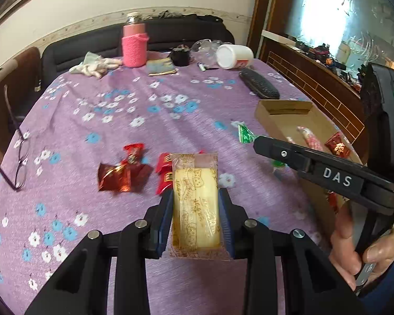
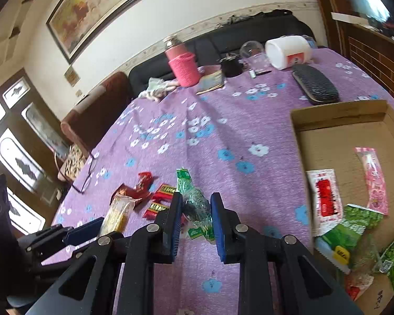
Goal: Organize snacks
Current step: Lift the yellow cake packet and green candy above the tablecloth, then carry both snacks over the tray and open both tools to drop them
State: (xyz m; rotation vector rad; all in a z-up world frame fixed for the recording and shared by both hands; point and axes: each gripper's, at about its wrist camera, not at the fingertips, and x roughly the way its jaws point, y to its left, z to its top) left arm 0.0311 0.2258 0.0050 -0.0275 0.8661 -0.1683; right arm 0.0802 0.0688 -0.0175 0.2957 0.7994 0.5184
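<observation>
My left gripper [image 1: 195,197] is shut on a yellow cake in a clear printed wrapper [image 1: 195,202], held above the purple cloth; it also shows in the right wrist view [image 2: 117,214]. My right gripper [image 2: 196,202] has its blue pads around a green clear-wrapped snack [image 2: 194,204]; I cannot tell whether they press it. Red wrapped candies [image 1: 123,173] and red bars [image 1: 164,173] lie on the cloth ahead. An open cardboard box [image 2: 338,115] at the right holds several snack packets.
A flowered purple tablecloth [image 1: 118,115] covers the round table. Glasses [image 1: 21,157] lie at its left edge. At the back stand a pink knit-covered bottle [image 1: 134,44], a white jar on its side [image 1: 233,55] and a black case [image 1: 258,83]. A sofa stands behind.
</observation>
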